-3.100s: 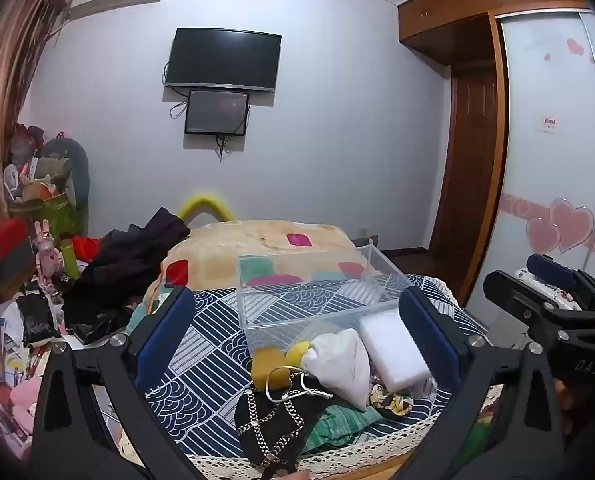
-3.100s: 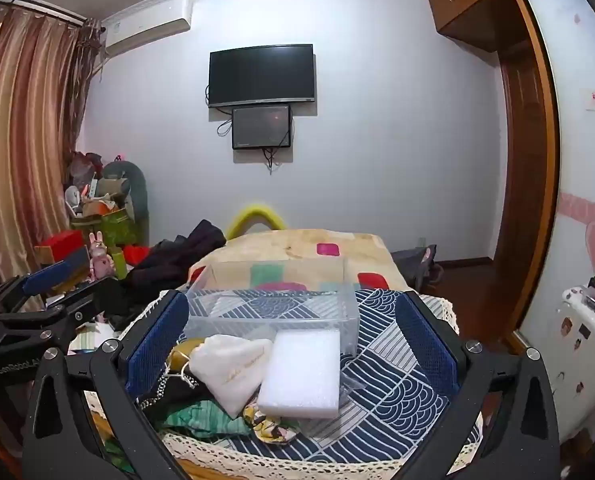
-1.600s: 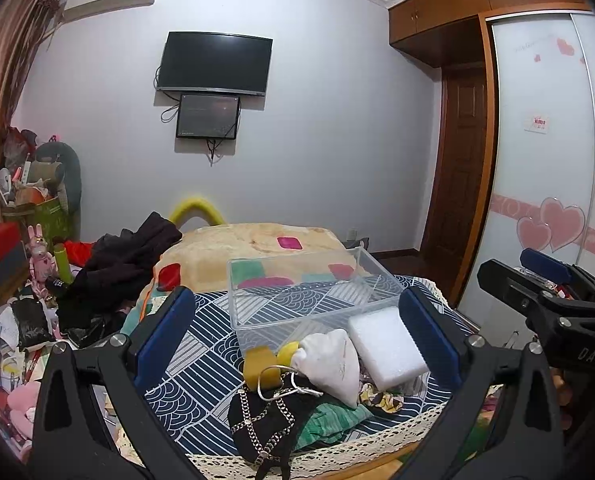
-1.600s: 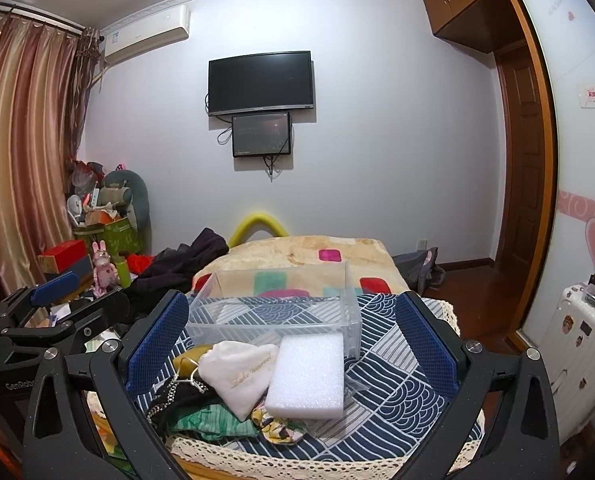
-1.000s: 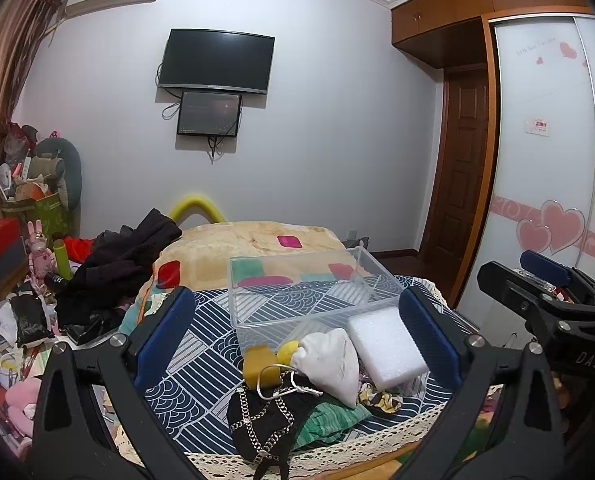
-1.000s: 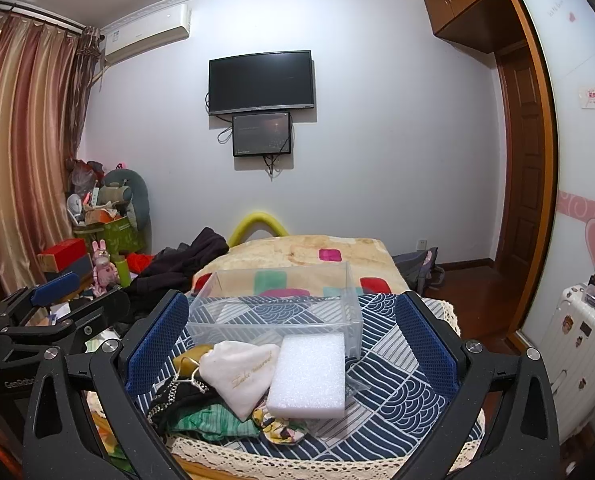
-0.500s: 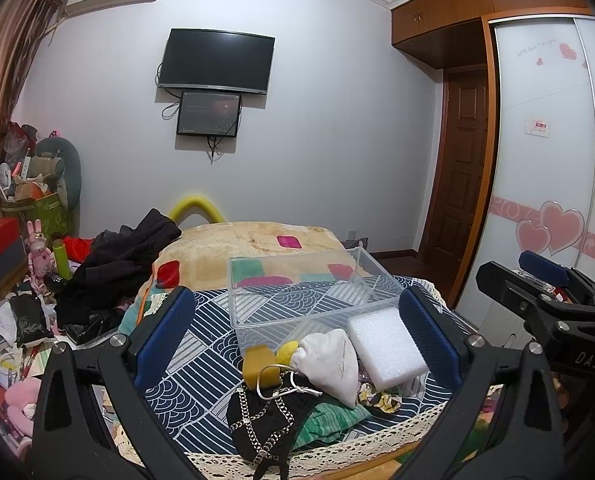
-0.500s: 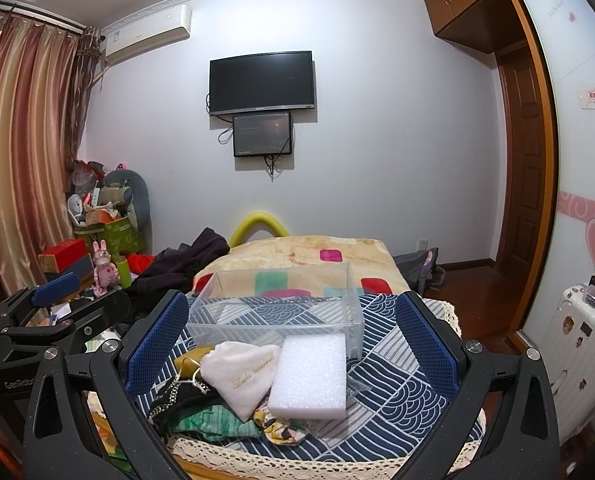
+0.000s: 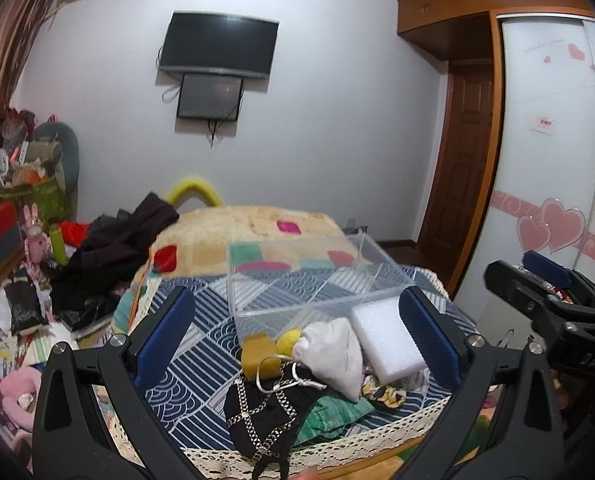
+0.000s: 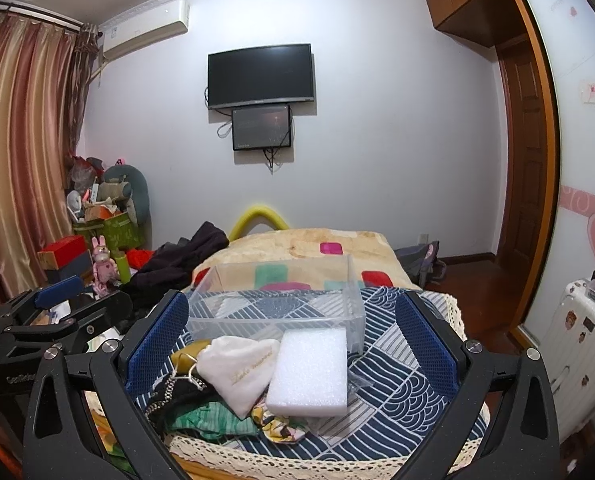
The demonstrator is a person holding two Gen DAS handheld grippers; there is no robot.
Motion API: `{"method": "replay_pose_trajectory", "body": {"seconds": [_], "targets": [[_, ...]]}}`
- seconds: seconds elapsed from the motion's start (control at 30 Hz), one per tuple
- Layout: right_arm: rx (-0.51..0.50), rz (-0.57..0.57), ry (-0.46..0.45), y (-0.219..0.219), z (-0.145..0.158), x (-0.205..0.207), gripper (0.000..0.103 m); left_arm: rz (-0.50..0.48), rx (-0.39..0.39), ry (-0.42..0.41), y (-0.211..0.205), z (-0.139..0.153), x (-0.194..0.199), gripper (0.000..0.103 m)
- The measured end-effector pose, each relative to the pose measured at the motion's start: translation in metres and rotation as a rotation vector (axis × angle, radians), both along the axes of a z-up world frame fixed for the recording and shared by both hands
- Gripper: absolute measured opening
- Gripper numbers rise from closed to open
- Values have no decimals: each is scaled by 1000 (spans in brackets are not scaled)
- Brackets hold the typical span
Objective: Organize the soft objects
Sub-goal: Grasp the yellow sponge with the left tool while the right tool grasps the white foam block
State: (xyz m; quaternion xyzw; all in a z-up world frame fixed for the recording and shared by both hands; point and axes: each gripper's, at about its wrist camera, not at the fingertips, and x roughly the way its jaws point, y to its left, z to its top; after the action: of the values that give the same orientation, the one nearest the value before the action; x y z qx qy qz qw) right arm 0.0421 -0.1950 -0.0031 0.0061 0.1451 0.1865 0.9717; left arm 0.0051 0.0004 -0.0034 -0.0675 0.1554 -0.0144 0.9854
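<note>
A clear plastic box [image 9: 297, 276] [image 10: 275, 300] stands empty on a blue patterned cloth [image 9: 201, 344]. In front of it lie a white foam block [image 9: 387, 340] [image 10: 309, 372], a white drawstring pouch [image 9: 335, 350] [image 10: 241, 372], a yellow sponge [image 9: 259, 356], a black chained bag [image 9: 267, 412], a green cloth [image 10: 205, 416] and a floral scrunchie [image 10: 279, 426]. My left gripper [image 9: 295, 340] is open and empty, held back above the pile. My right gripper [image 10: 291, 344] is open and empty too, also held back.
A beige blanket [image 10: 317, 246] covers the bed behind the box. Dark clothes [image 9: 117, 248] are heaped at the left. Boxes and toys [image 10: 93, 248] clutter the left corner. A white suitcase [image 10: 577, 344] and a wardrobe stand at the right.
Both grippers have stayed open and nearly still, with only slight drift. Nothing on the cloth has moved.
</note>
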Motion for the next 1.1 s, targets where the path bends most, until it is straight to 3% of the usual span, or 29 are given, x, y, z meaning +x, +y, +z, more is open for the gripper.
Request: {"method": "replay_pose_trajectory", "body": {"seconds": [0.17, 0.27, 0.6, 0.83, 1.1], "targets": [[-24, -10, 39, 1, -13, 11, 103, -14, -52, 87, 13, -19, 22, 103], [-45, -13, 73, 4, -24, 19, 103, -18, -80, 126, 21, -32, 34, 82], [-109, -3, 212, 12, -59, 48, 103, 30, -84, 290, 37, -79, 76, 70], [-135, 7, 305, 18, -80, 64, 103, 22, -107, 391, 46, -110, 101, 68], [-122, 7, 386, 17, -95, 76, 103, -23, -128, 418, 41, -118, 114, 68]]}}
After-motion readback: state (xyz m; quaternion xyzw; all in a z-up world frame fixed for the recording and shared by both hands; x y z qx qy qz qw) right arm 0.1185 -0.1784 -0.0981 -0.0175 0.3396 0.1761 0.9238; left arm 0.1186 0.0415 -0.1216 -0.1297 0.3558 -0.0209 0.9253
